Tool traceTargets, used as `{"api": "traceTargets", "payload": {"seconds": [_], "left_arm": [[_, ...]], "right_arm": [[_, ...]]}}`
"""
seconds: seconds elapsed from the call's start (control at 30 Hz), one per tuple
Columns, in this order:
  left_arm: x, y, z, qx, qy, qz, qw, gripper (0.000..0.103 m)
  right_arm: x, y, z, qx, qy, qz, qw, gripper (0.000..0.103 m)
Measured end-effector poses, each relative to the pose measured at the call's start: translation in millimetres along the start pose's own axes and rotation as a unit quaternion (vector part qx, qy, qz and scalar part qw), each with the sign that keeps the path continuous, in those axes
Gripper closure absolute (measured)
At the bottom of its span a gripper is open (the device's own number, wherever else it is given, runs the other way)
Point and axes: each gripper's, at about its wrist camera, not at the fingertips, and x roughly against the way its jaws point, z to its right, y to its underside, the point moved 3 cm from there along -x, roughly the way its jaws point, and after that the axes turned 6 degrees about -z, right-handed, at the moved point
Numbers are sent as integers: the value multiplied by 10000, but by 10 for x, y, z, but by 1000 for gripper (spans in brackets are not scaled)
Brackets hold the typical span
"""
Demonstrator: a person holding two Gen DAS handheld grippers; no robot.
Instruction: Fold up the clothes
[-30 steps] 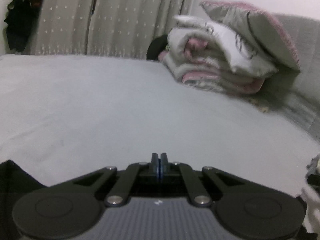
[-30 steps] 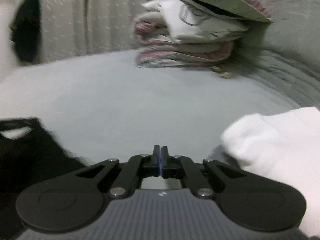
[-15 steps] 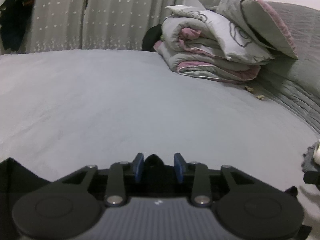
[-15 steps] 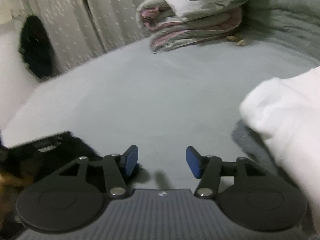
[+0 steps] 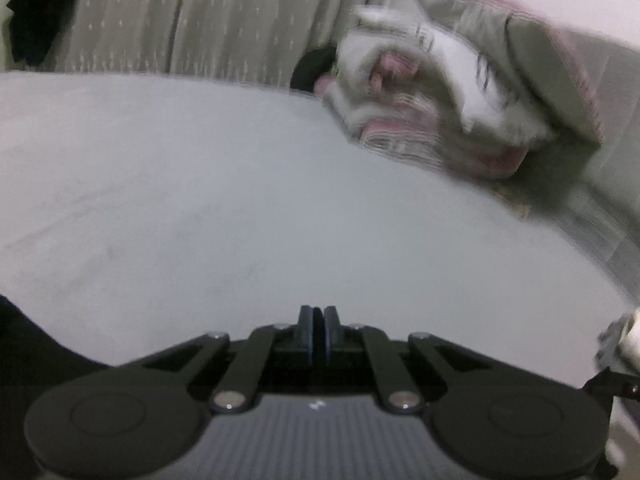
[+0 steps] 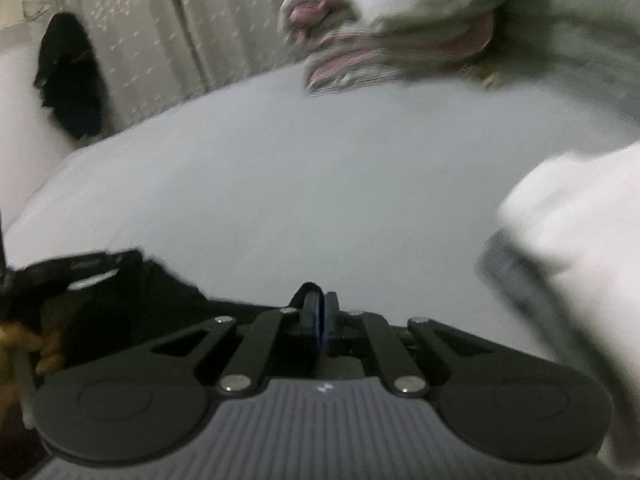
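Left wrist view: the left gripper (image 5: 319,330) sits at bottom centre with its two blue-padded fingers (image 5: 307,330) pressed together; whether any cloth is caught between them cannot be told. A black garment (image 5: 28,344) fills the lower left corner, lying on the grey bed sheet (image 5: 240,200) that spans the middle of the frame. At the right edge, low down, a bit of grey and white cloth (image 5: 624,340) shows beside a dark piece of the other tool. In the upper right a folded quilt (image 5: 420,108), grey, white and pink, lies stacked under a pillow (image 5: 520,48). Pale dotted curtains (image 5: 200,20) hang across the top, with dark clothing (image 5: 36,12) hanging in the upper left corner.

Right wrist view: the right gripper (image 6: 321,320) is at bottom centre, its fingers shut, with a loop of black fabric rising just at the left fingertip, seemingly pinched. The black garment (image 6: 120,304) spreads from there to the lower left, where a hand (image 6: 36,348) shows at the edge. A white garment (image 6: 580,248) fills the right side, on the sheet (image 6: 300,184). The quilt (image 6: 380,32) is blurred at top centre.
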Motion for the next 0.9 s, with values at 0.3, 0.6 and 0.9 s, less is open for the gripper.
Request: {"api": "traceTargets", "payload": {"seconds": [0.3, 0.6, 0.9], "left_arm": [[-145, 43, 106, -108, -155, -43, 9998, 98], [50, 78, 239, -336, -200, 95, 9992, 59], [522, 318, 686, -1202, 535, -47, 9913, 57]], "right_arm": [[-312, 118, 101, 281, 861, -243, 9956, 102], [-216, 162, 148, 297, 755, -323, 9962, 88], [-154, 181, 190, 85, 356, -312, 9988, 87]]}}
